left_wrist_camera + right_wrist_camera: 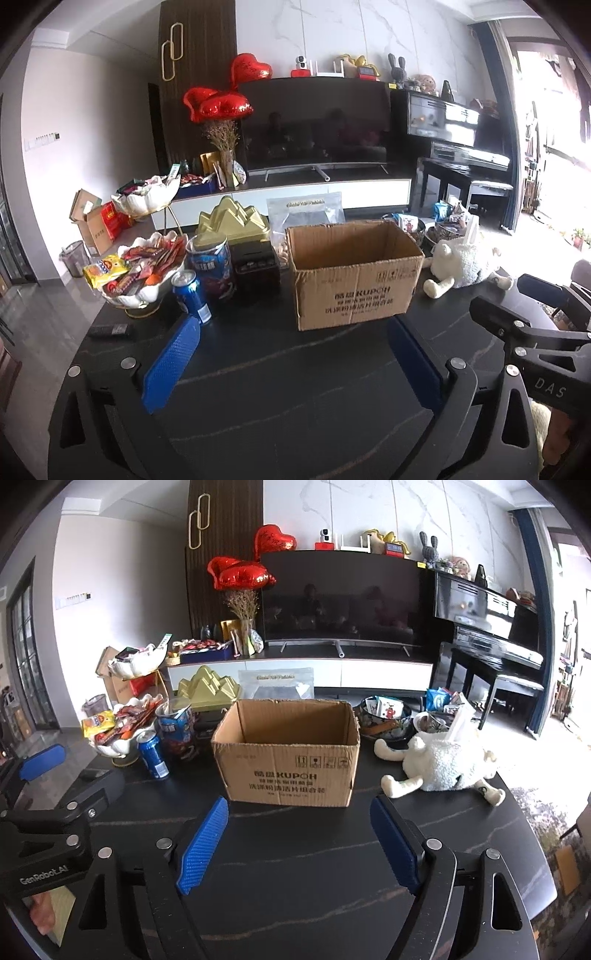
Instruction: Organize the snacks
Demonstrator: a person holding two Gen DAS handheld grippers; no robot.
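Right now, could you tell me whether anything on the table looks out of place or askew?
Yes: a white plush sheep lies sprawled on its side among the snacks, right of the cardboard box, and the blue can left of the box leans.

brown box [288, 760], blue can [153, 755], white plush [443, 764]

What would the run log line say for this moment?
left gripper: open, empty | right gripper: open, empty | open brown cardboard box: looks empty, upright on dark marble table | snacks: not yet moved
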